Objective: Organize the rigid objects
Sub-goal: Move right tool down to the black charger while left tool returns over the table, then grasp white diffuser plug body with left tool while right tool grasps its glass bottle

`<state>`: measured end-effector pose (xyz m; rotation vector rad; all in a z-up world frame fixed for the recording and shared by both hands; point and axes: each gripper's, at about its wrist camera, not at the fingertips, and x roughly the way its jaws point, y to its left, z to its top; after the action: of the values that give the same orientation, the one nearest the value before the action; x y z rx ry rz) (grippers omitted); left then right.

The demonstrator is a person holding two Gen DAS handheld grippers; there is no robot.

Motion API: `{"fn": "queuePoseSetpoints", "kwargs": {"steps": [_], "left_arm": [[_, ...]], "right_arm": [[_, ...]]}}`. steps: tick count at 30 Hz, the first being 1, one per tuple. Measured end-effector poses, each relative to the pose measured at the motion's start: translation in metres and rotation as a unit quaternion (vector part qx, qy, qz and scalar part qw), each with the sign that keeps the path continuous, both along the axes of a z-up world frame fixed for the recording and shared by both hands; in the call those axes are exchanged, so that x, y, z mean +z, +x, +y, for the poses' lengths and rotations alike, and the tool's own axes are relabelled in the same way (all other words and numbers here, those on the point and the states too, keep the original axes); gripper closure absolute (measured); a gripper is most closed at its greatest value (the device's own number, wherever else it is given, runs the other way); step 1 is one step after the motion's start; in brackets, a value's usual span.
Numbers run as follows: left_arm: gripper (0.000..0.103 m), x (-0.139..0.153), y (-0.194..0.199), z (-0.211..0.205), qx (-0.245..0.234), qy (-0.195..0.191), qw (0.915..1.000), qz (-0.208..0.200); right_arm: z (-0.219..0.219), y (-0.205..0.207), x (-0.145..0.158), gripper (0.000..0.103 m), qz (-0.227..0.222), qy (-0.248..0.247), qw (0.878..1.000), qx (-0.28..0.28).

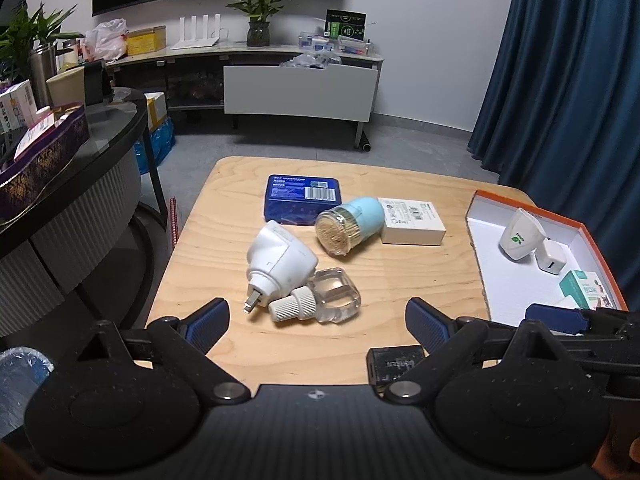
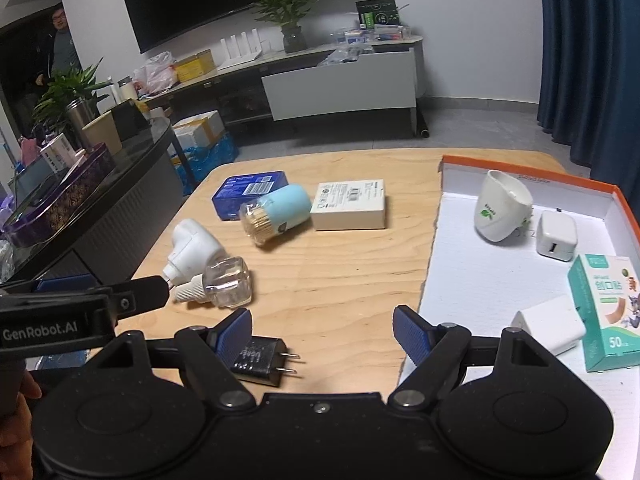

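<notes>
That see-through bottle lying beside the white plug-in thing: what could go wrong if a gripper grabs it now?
The clear glass bottle with the white ribbed cap lies on its side touching the white plug-in heater, so a grab may drag both. The round blue toothpick holder, also lying down, might roll if bumped.

Left wrist view: looks forward and down from the near edge of the wooden table (image 1: 224, 264), close above it, facing the far wall.
Right wrist view: same facing, set further right, close over the orange-rimmed tray (image 2: 612, 192).
Shared: both show the table, the clear bottle (image 1: 332, 294) (image 2: 230, 286), the blue tin (image 1: 302, 196) (image 2: 250, 190) and the tray (image 1: 592, 236).
Cross-sight: each view catches the other gripper at its edge.
</notes>
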<state>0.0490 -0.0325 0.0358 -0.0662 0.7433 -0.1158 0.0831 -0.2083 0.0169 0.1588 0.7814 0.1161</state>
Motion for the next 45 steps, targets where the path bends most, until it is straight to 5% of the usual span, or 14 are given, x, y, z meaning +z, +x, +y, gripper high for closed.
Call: {"fn": "queuePoseSetpoints", "kwargs": {"steps": [27,45], "left_arm": [[0.006,-0.016,0.015,0.022,0.029,-0.002,0.9994,0.019],[0.001,-0.050,0.083,0.028,0.001,0.026,0.9983,0.052]], "right_arm": [[0.009,0.004,-0.009,0.011,0.005,0.010,1.000,0.019],[0.029,0.019,-0.022,0.011,0.023,0.000,0.999,0.049]]}}
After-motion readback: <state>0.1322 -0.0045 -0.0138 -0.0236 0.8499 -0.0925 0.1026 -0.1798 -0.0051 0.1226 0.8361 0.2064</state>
